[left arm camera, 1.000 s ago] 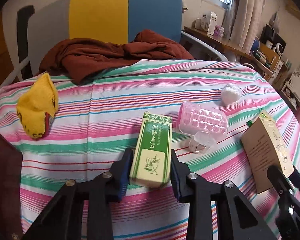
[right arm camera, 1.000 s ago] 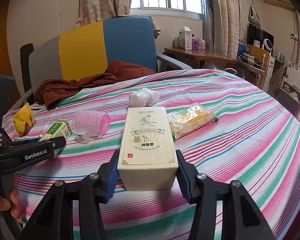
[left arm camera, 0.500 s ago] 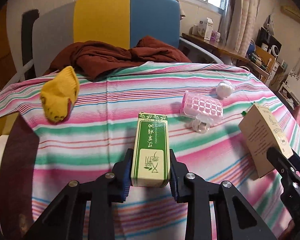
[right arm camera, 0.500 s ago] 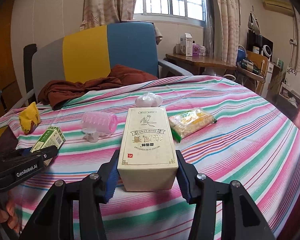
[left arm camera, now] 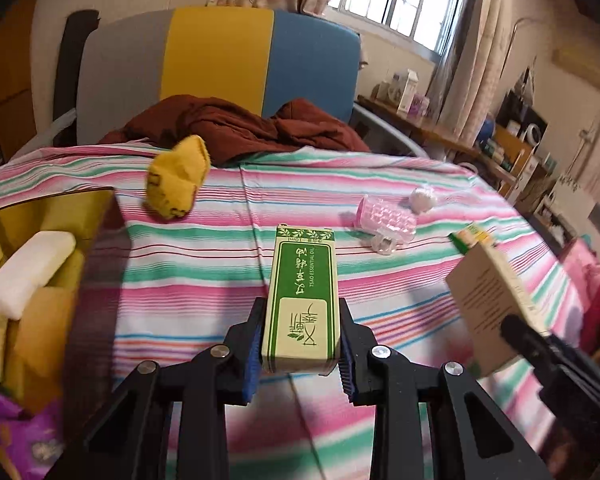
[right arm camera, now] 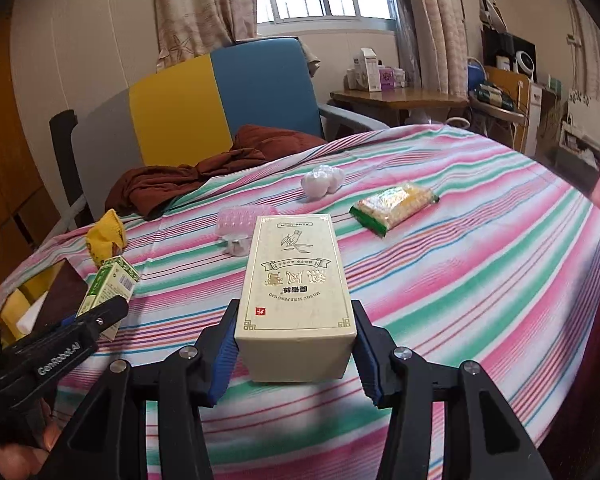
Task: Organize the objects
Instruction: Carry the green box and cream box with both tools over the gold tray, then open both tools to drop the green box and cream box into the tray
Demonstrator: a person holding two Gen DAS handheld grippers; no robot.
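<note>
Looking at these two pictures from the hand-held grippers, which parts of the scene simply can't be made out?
- Open yellow-lined box, left wrist view: cut off by the left edge; only a white block is plain.
- Pink ribbed plastic roller, right wrist view: its right end is hidden behind the cream box in the right gripper.
- Underside of the green-and-cream carton, left wrist view: turned away, clamped in the left gripper.
- Small print on both boxes: too small.

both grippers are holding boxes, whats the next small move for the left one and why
Probably carry the green box leftward over the open yellow-lined bin at the table's left edge. The left gripper is shut on the box and holds it above the striped cloth, and the bin already holds a white block.
</note>
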